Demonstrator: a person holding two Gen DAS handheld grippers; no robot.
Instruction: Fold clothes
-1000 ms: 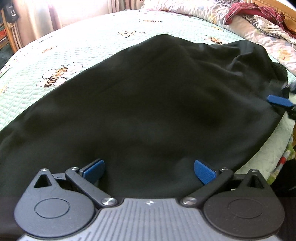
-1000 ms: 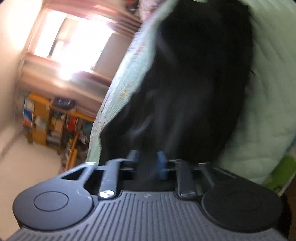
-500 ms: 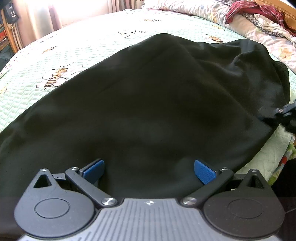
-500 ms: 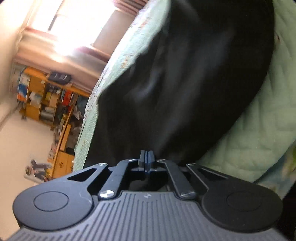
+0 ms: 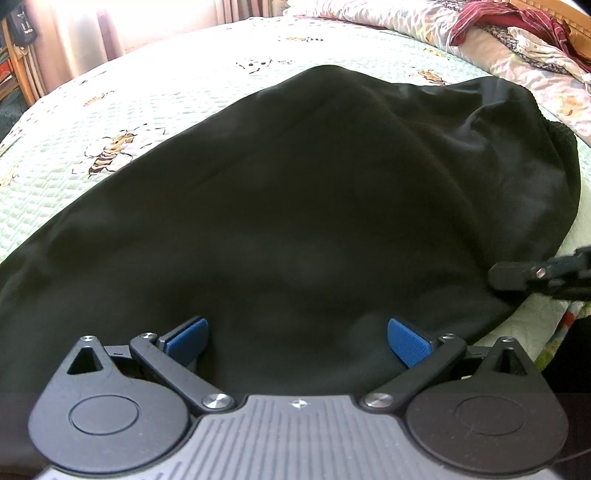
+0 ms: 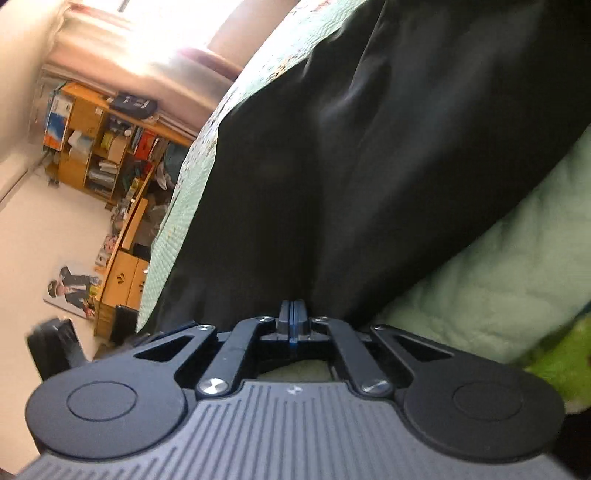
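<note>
A large black garment [image 5: 295,203] lies spread over the pale green quilted bed [image 5: 129,122]. My left gripper [image 5: 297,338] is open, its blue pads wide apart over the garment's near edge, holding nothing. My right gripper [image 6: 291,314] is shut, its blue pads pressed together at the garment's near edge [image 6: 332,221]; whether cloth is pinched between them I cannot tell. The right gripper also shows in the left wrist view [image 5: 517,275] at the garment's right edge, near the bed's side.
Pillows and a red striped cloth [image 5: 517,22] lie at the head of the bed, far right. A bookshelf [image 6: 103,140] and a wooden cabinet [image 6: 122,273] stand beyond the bed's far side. The bed's edge drops off at the right.
The right gripper has closed from open and slid nearer along the garment's right edge. The left gripper has stayed open and still.
</note>
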